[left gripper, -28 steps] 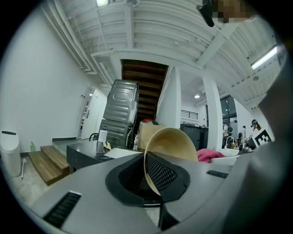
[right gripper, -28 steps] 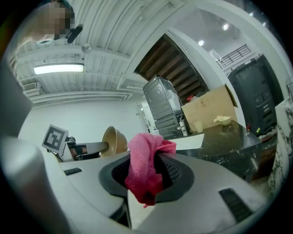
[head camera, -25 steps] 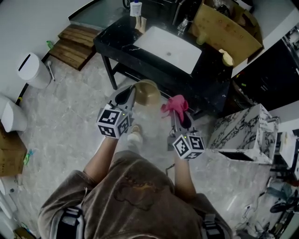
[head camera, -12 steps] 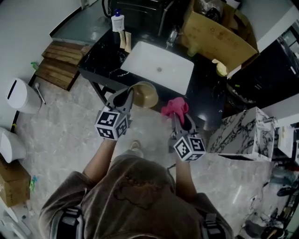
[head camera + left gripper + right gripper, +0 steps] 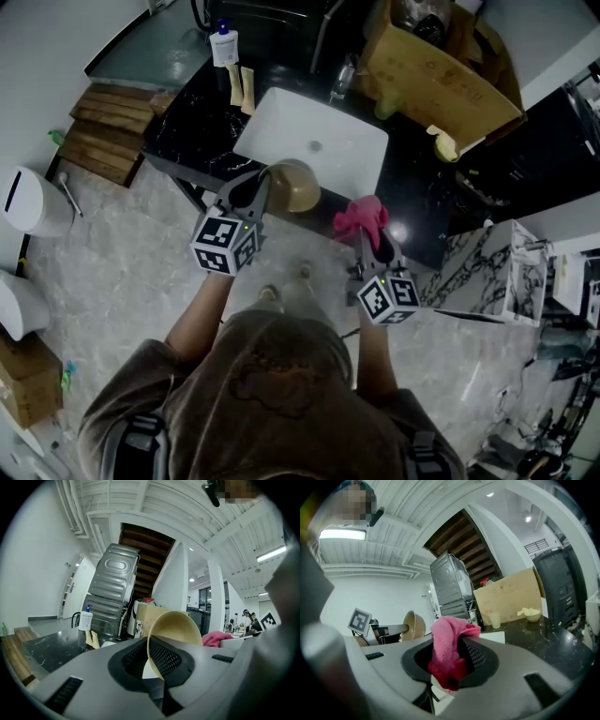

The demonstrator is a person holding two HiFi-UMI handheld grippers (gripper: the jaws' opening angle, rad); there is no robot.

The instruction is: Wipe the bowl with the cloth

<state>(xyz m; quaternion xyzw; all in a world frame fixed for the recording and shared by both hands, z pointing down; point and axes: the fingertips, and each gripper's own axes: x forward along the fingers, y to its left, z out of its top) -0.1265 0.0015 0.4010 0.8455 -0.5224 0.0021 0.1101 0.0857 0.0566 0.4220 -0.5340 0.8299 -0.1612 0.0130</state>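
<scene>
My left gripper (image 5: 265,191) is shut on the rim of a tan bowl (image 5: 294,187), held in the air at the front edge of the white sink (image 5: 314,142). In the left gripper view the bowl (image 5: 172,631) stands tilted on edge between the jaws of the left gripper (image 5: 149,658). My right gripper (image 5: 362,231) is shut on a bunched pink cloth (image 5: 360,218), a short way right of the bowl and apart from it. The cloth (image 5: 447,651) fills the jaws of the right gripper (image 5: 451,663) in the right gripper view, where the bowl (image 5: 415,625) shows at left.
A black marble counter (image 5: 197,122) holds the sink, a white pump bottle (image 5: 223,45) and a cardboard box (image 5: 441,84). A small yellow bowl (image 5: 444,144) sits at the counter's right. A marbled block (image 5: 492,277) stands right; wooden steps (image 5: 100,142) and a white bin (image 5: 33,202) left.
The view has shifted toward the sink: the person has stepped closer. Both grippers keep their hold, and the bowl now hangs at the sink's front edge.
</scene>
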